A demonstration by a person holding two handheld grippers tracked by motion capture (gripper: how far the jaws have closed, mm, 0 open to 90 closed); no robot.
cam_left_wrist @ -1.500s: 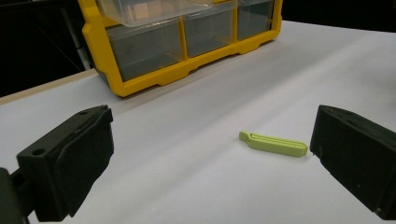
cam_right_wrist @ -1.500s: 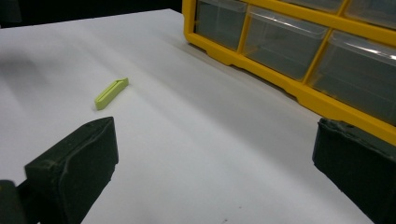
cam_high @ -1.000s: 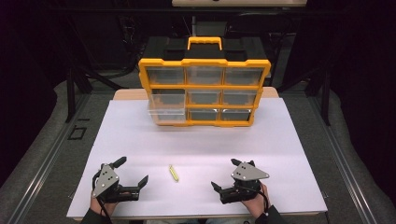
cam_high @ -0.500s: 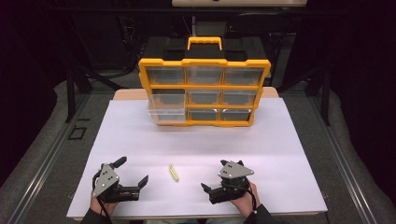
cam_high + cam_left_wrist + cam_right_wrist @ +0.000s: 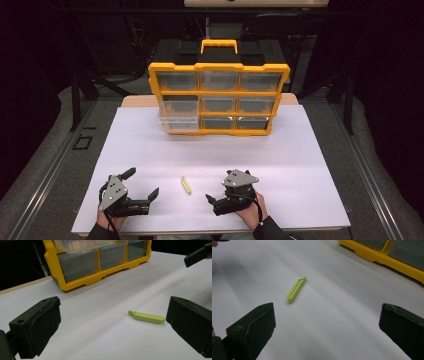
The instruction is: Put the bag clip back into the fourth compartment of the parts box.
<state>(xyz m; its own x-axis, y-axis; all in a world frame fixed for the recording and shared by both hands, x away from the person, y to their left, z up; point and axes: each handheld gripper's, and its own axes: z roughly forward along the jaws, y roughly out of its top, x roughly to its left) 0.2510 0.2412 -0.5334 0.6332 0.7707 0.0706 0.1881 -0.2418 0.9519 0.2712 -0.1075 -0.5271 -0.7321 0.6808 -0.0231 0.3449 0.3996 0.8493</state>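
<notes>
Clip [image 5: 186,185], small and yellow-green, lay flat on the white table sheet [image 5: 300,150], between my 2 grippers and touching neither. My left gripper [image 5: 141,192] sat at about 8 o'clock of the sheet, jaws spread wide apart, nothing between them. My right gripper [image 5: 212,204] sat at about 5 o'clock, turned toward the clip, jaws also wide apart and empty. In the left gripper view the clip [image 5: 147,317] lay near the right jaw, just short of it, long axis running across the frame. In the right gripper view the clip [image 5: 296,289] lay ahead of the left jaw, at roughly 11 o'clock from the gap, pointing away and slightly right. Yellow organizer [image 5: 218,95] with 9 clear drawers stood upright at 12 o'clock, well apart from the clip. Its middle-left drawer [image 5: 178,113] stuck out forward from the frame; contents I could not tell. Black case [image 5: 220,50] stood behind the organizer.
</notes>
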